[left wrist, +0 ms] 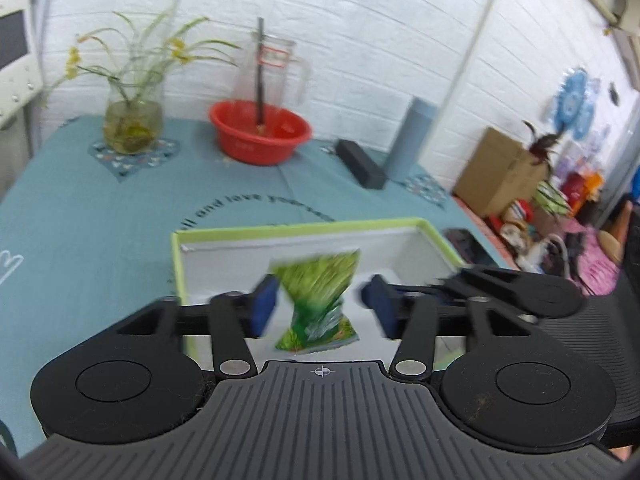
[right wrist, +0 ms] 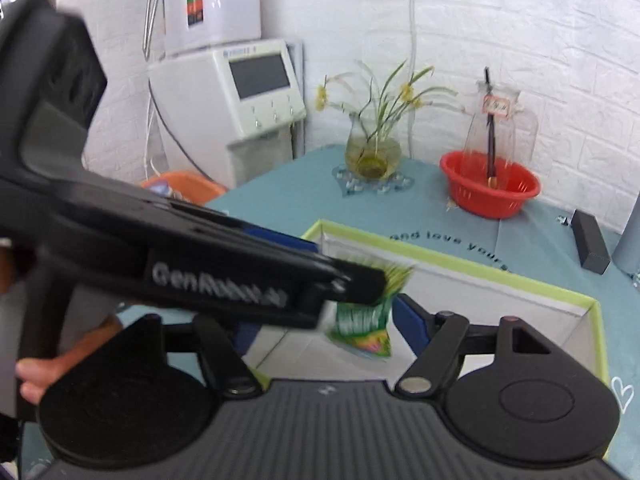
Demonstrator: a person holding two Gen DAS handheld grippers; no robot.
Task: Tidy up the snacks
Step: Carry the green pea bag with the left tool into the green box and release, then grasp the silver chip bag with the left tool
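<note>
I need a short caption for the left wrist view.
Open left hand-held gripper around a green snack packet above the green-rimmed box.

A home – flower vase [left wrist: 133, 128], red basin [left wrist: 260, 136], water dispenser [right wrist: 244, 96].

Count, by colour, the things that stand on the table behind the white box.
Red: 1, the basin
Clear glass: 2, the vase and the jug
Black: 1, the box
Grey: 1, the cylinder
Total: 5
</note>
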